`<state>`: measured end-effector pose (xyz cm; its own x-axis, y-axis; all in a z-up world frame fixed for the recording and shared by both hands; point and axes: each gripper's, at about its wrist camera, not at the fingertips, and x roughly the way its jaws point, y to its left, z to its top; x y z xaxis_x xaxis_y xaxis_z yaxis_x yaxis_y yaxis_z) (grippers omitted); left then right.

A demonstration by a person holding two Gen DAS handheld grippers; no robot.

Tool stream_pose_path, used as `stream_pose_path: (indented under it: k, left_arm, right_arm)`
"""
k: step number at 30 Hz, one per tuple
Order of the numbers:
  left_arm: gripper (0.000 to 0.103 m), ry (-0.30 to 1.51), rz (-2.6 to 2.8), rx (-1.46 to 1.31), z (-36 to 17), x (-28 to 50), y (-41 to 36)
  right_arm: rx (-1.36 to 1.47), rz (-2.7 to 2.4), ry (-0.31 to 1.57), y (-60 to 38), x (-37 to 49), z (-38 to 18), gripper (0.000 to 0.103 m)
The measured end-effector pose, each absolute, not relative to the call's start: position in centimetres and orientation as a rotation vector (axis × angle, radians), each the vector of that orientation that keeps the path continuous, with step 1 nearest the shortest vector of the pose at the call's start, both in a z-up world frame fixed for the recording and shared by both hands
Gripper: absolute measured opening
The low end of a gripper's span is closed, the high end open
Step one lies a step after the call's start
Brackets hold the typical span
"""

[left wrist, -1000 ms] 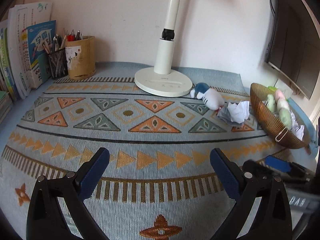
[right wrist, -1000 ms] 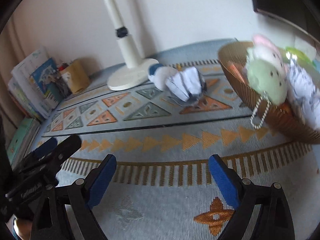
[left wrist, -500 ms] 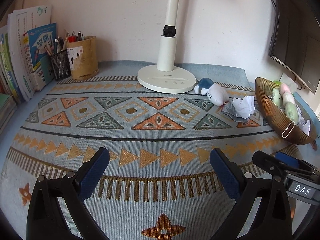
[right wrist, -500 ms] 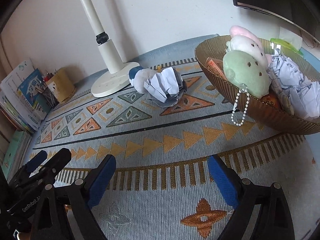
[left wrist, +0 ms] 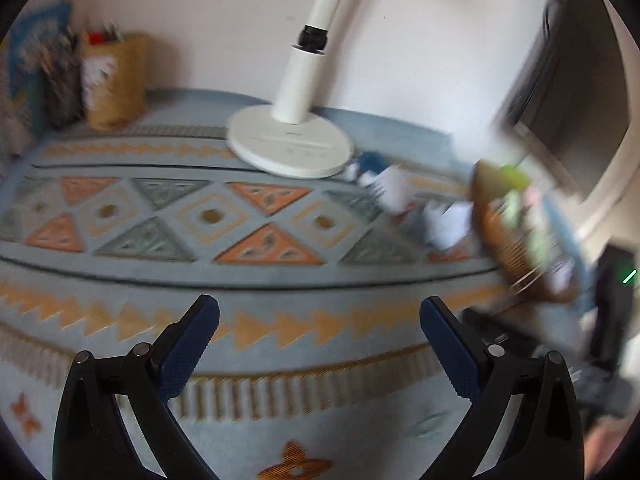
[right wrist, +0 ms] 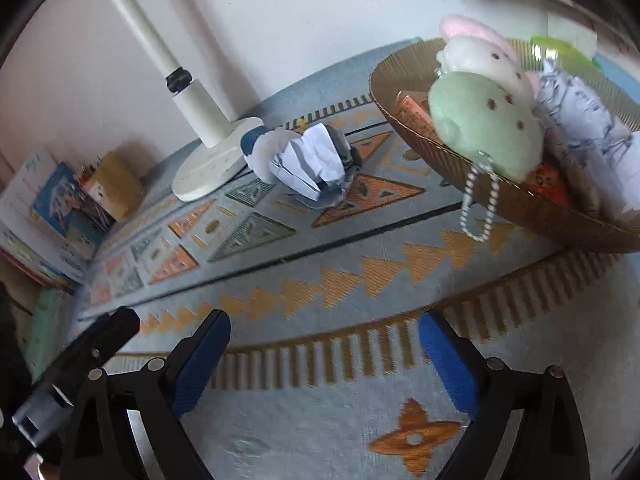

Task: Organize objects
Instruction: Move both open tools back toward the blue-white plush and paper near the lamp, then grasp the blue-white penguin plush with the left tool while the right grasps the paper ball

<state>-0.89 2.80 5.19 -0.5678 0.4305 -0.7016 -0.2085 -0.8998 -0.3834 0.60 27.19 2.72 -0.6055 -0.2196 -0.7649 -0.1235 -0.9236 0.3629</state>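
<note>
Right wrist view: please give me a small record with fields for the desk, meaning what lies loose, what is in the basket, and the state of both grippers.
surface: patterned mat
loose on mat: crumpled paper against a blue and white plush toy, beside the lamp base
basket: green plush with bead chain hanging over the rim, pink and white plush, crumpled paper
back left: pen holder, books
right gripper: open, empty
left gripper: open, empty
</note>
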Motion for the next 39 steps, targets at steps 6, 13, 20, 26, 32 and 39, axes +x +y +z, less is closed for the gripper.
stream_pose_path:
  k: [6,13,20,26,32,39]
  left_arm:
    - [0.101,-0.501,2.294,-1.240,6.4,-9.8,5.5]
    - [0.098,-0.624,2.189,-1.392,1.6,-16.1,10.4]
    - [0.092,-0.515,2.189,-1.368,1.7,-16.8,13.0]
    - [0.041,-0.447,2.237,-1.321,1.5,-16.3,14.1]
    - [0.038,-0.359,2.250,-1.274,3.4,-13.5,12.4]
    - [0.038,-0.240,2.190,-1.242,6.7,-4.6,5.3]
  right_arm:
    - [1.266,-2.780,-0.687,26.8,-3.3,4.2,0.091]
    - [1.234,-2.833,-0.730,27.4,-7.3,2.7,0.087]
    - [1.229,-2.811,-0.741,27.7,-9.5,2.3,0.074]
    - [1.185,-2.828,-0.699,27.4,-8.6,2.9,0.054]
    - [1.201,-2.737,-0.692,27.1,-6.6,3.4,0.053]
    - [1.122,-2.668,-0.623,25.7,0.5,5.1,0.053]
